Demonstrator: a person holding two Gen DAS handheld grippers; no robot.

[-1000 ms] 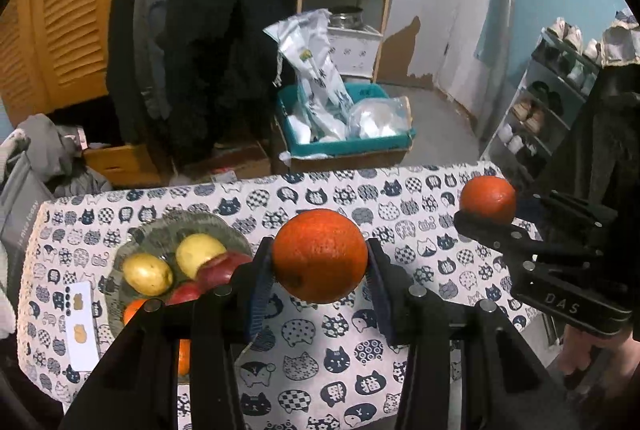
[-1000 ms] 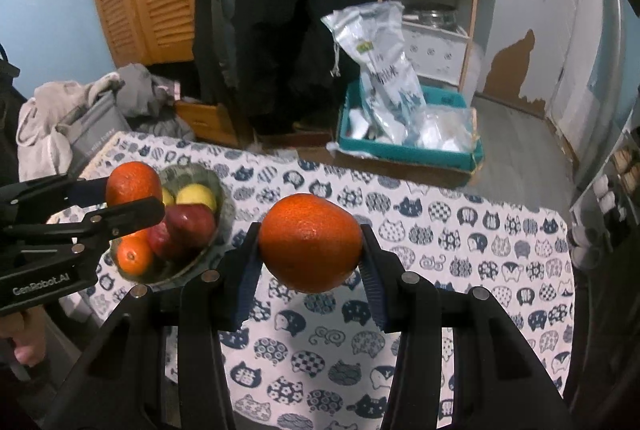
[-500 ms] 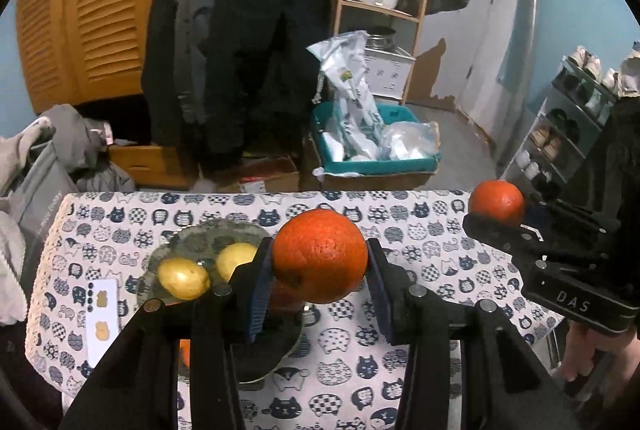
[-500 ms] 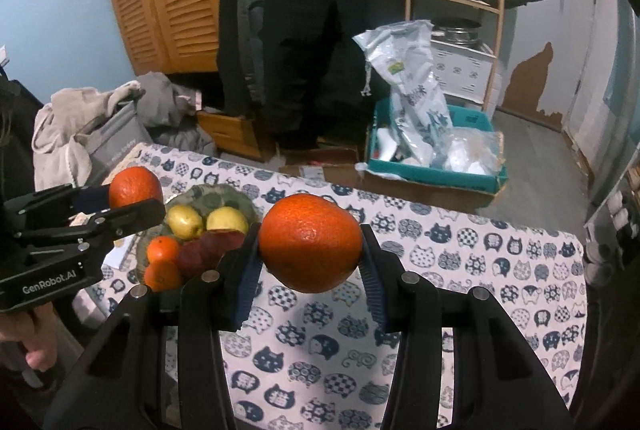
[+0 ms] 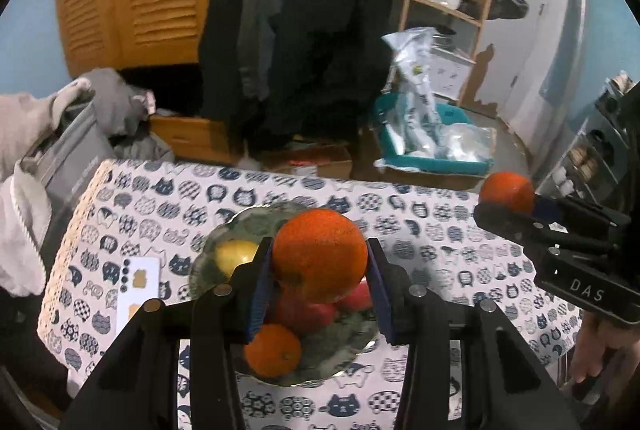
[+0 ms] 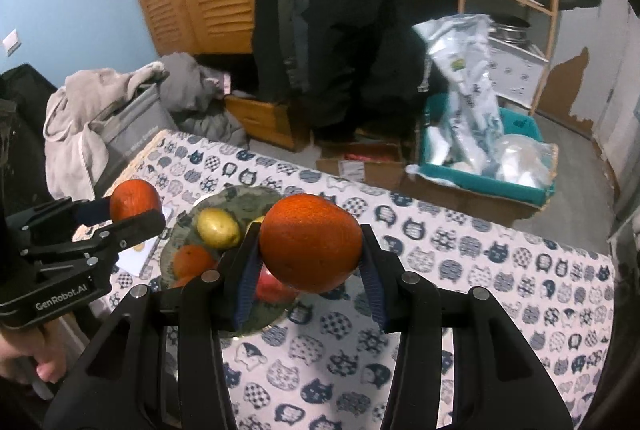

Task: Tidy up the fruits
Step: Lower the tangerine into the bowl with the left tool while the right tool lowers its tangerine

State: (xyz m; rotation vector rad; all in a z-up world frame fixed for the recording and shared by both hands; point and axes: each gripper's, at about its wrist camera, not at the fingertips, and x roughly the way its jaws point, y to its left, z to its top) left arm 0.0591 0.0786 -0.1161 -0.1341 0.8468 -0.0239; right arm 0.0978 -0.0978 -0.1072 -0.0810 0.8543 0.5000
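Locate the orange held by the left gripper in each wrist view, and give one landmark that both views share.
Left wrist view: the left gripper's orange fills the centre, clamped between the blue pads, above the fruit plate.
Right wrist view: the same orange sits at the left edge, gripped by the left gripper.
Shared landmark: the teal bin on the floor beyond the table.

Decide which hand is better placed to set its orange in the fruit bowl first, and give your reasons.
Left, probably. The left gripper holds its orange directly above the bowl; the right gripper's orange overlaps only the bowl's right edge.
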